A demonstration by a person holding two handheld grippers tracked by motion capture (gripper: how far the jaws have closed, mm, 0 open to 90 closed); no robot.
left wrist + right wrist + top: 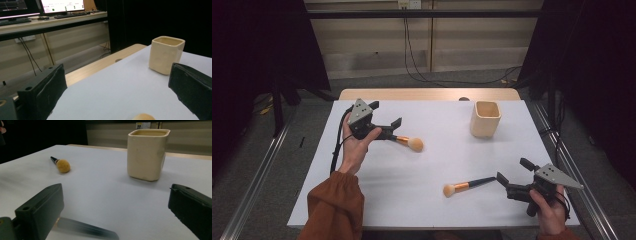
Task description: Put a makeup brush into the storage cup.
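Brushes are the business: one brush (408,142) lies left of centre, its handle between the spread jaws of the left gripper (388,128), not yet pinched; the other brush (467,186) lies near the front, handle tip just short of the right gripper (507,182), whose jaws also gape. Cream cup (485,119) stands far right on the white counter (437,160), well apart from both. Best play, I'd say: close on the handle, not the bristles, squarely before lifting toward the cup.
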